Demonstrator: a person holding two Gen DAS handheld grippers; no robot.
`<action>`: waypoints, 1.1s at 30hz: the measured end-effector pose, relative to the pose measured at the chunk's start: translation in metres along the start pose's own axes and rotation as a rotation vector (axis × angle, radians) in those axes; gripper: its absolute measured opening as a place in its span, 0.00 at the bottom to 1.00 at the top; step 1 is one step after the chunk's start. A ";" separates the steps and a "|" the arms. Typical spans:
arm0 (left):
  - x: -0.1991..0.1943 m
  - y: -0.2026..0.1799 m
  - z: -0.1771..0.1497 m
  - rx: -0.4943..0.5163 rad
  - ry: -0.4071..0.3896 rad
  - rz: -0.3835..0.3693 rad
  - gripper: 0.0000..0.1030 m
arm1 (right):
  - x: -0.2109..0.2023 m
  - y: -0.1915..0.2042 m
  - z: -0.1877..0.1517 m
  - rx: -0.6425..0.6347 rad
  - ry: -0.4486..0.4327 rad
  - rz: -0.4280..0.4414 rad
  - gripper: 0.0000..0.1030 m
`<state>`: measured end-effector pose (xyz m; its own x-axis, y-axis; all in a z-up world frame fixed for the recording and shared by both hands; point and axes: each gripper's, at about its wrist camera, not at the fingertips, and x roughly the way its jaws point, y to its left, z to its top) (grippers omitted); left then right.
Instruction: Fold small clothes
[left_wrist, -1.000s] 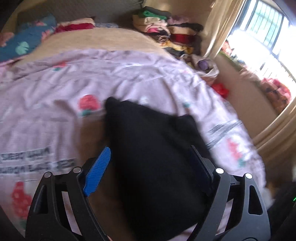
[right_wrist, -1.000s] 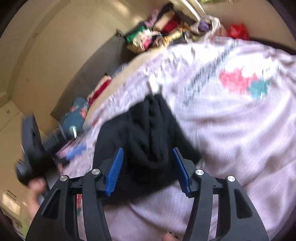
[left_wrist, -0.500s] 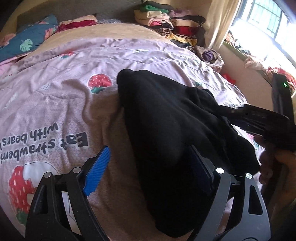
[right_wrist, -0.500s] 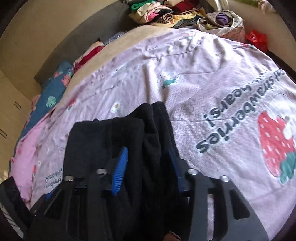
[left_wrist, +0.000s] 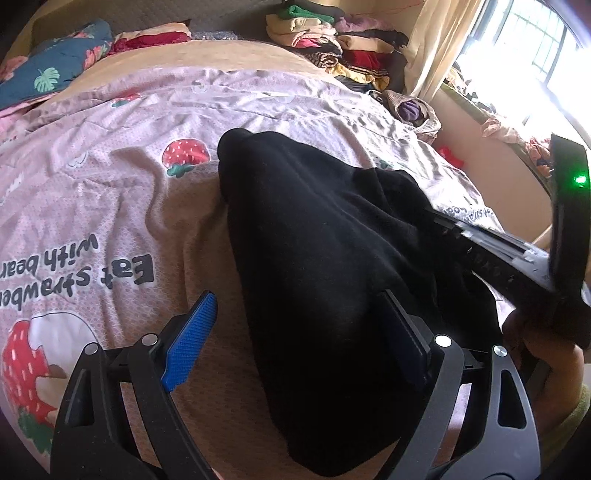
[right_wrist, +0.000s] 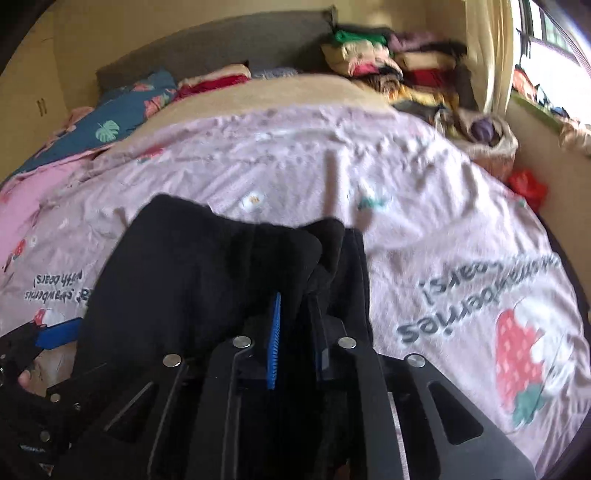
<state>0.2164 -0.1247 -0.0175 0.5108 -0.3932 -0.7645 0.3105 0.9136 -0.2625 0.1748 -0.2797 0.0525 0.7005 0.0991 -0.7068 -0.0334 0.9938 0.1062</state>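
1. Big bed covered with a pink strawberry-print sheet (left_wrist: 110, 206), "Eat strawberries with bears" lettering on it.
2. Black garment (left_wrist: 317, 266) lies bunched in the middle of the sheet, a thick fleecy heap running toward the near edge.
3. Pile of folded clothes (right_wrist: 391, 62) stacked at the far right corner by the curtain, plus a blue leaf-print pillow (right_wrist: 122, 110) far left.
4. Left gripper (left_wrist: 299, 336) is spread wide, straddling the garment's near end, not pinching it.
5. Right gripper (right_wrist: 295, 332) is squeezed narrow, clamped on a fold of the garment's right side.
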 end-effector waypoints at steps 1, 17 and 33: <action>-0.001 -0.002 0.001 0.003 -0.001 -0.003 0.78 | -0.008 -0.004 0.005 0.009 -0.031 0.009 0.10; 0.012 -0.021 -0.001 0.035 0.028 -0.029 0.80 | 0.024 -0.037 -0.015 0.053 0.050 -0.053 0.11; 0.005 -0.015 -0.007 -0.002 0.028 -0.027 0.85 | -0.026 -0.068 -0.030 0.224 -0.015 0.001 0.48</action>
<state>0.2093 -0.1394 -0.0216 0.4794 -0.4146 -0.7735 0.3220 0.9030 -0.2844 0.1379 -0.3479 0.0430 0.7108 0.0977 -0.6965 0.1242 0.9573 0.2610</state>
